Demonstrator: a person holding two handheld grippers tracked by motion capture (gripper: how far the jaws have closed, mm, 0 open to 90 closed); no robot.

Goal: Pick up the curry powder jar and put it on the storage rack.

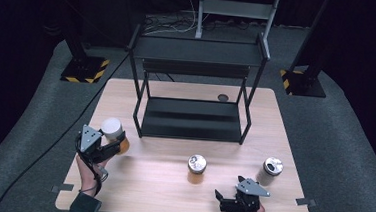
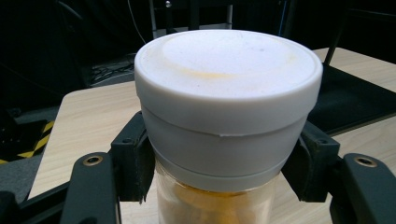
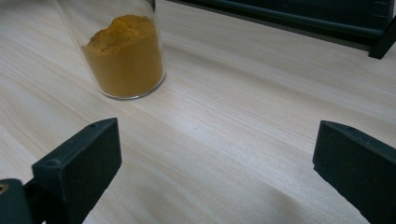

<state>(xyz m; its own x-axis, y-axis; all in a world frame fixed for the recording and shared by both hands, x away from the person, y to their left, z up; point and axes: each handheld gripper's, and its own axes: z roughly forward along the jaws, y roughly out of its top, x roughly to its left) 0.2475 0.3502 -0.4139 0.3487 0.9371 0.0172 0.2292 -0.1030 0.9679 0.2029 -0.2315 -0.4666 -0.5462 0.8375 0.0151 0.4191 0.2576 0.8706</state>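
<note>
A glass jar with a white lid (image 1: pixel 112 129) and orange contents stands at the table's left. My left gripper (image 1: pixel 109 148) is shut on it; in the left gripper view both pads press the jar (image 2: pixel 224 112) just under the lid's rim. A second glass jar (image 1: pixel 196 169) with a silver lid, holding orange powder, stands at the table's middle front. In the right gripper view that jar (image 3: pixel 123 60) is ahead to the left. My right gripper (image 1: pixel 227 201) rests near the front edge, jaws wide apart with bare table between them.
A black two-level metal rack (image 1: pixel 192 121) stands at the back middle of the wooden table (image 1: pixel 165 184). A third jar with a silver lid (image 1: pixel 270 171) stands at the right. A small dark hole (image 1: pixel 222 97) lies behind the rack.
</note>
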